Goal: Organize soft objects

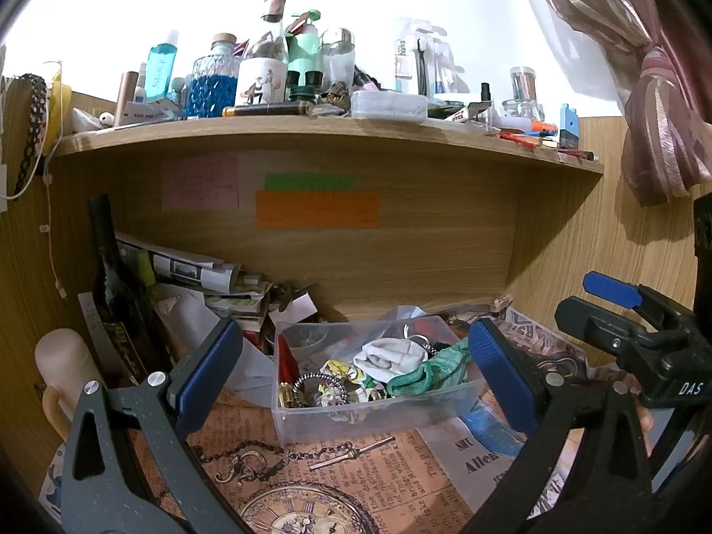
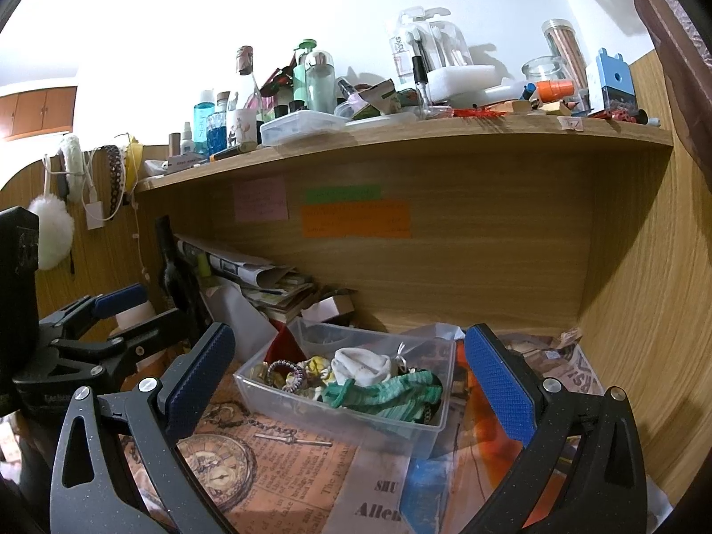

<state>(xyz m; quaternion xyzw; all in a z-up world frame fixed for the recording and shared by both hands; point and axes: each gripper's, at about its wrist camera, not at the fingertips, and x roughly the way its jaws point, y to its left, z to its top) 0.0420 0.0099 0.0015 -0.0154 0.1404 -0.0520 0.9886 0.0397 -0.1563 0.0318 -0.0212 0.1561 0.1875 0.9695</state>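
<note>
A clear plastic bin [image 1: 356, 422] [image 2: 311, 414] sits on the desk under the shelf. In it lie a white sock [image 1: 389, 356] [image 2: 362, 365], a green striped cloth [image 1: 427, 371] [image 2: 387, 396], a floral scrunchie [image 1: 345, 376] [image 2: 320, 367] and a beaded bracelet [image 1: 313, 385] [image 2: 285, 371]. My left gripper [image 1: 356, 369] is open and empty, its fingers either side of the bin's near side. My right gripper [image 2: 349, 378] is open and empty, just in front of the bin. It also shows at the right of the left wrist view [image 1: 623, 307].
A dark wine bottle [image 1: 118, 285] [image 2: 175, 271], rolled papers and books [image 1: 209, 280] [image 2: 262, 280] crowd the back left. The shelf [image 1: 311, 133] [image 2: 400, 129] above carries several bottles and jars. Printed paper [image 1: 311, 467] [image 2: 249, 454] covers the desk. A beige mug [image 1: 62, 369] stands left.
</note>
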